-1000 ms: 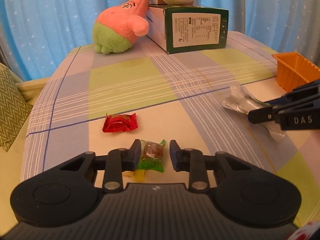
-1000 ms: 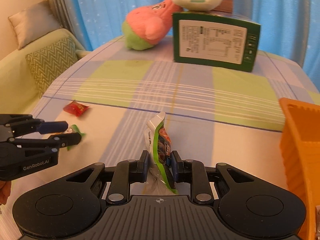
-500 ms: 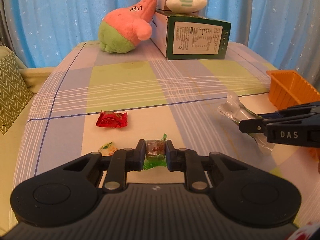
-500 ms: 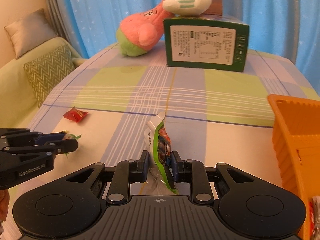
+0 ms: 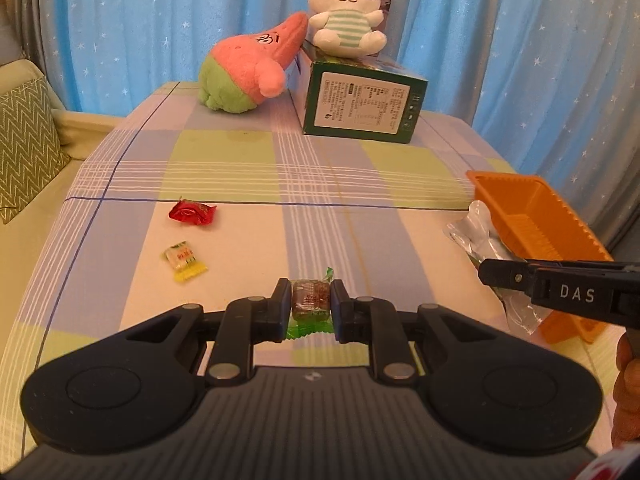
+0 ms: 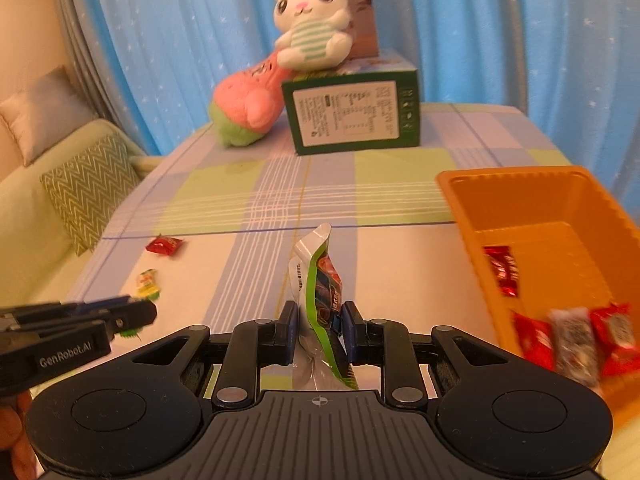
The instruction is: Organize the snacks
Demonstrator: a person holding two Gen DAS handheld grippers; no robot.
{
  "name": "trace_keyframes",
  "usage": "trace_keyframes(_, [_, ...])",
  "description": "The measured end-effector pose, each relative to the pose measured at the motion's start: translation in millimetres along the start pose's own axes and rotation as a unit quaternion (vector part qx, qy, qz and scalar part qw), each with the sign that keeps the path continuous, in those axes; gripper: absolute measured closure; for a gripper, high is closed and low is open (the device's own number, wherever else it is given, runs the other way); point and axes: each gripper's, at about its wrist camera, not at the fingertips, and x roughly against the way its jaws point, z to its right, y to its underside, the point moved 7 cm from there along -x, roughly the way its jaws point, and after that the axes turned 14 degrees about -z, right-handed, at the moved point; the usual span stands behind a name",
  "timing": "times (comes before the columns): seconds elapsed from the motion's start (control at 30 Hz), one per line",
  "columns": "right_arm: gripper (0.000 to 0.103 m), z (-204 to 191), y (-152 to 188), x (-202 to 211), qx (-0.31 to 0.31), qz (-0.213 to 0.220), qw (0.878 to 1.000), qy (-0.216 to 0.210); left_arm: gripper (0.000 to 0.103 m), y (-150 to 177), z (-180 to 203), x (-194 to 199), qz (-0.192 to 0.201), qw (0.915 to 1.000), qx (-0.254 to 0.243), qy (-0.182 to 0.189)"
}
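A: Right wrist view: orange bin [image 6: 472, 200] just right, snacks inside; right gripper [image 6: 320, 330] clamps the silver-green pouch [image 6: 320, 280].

B: Left gripper [image 5: 310, 306] pinches the green candy [image 5: 310, 300] (slim hold); a jolt could drop it.

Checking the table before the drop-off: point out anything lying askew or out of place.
The pink starfish plush lies tipped over, leaning on the green box. A red candy and a yellow candy lie loose on the tablecloth, outside the orange bin. Nothing looks spilled or damaged.
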Motion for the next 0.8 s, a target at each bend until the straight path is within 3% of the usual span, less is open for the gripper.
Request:
trace_keyframes(0.37, [0.079, 20, 24, 75, -0.019, 0.025, 0.999, 0.031, 0.085, 20, 59, 56, 0.014, 0.9996, -0.021, 0.016])
trace_keyframes(0.8, [0.079, 57, 48, 123, -0.043, 0.045, 0.997, 0.048, 0.085, 24, 115, 83, 0.027, 0.9977, -0.056, 0.028])
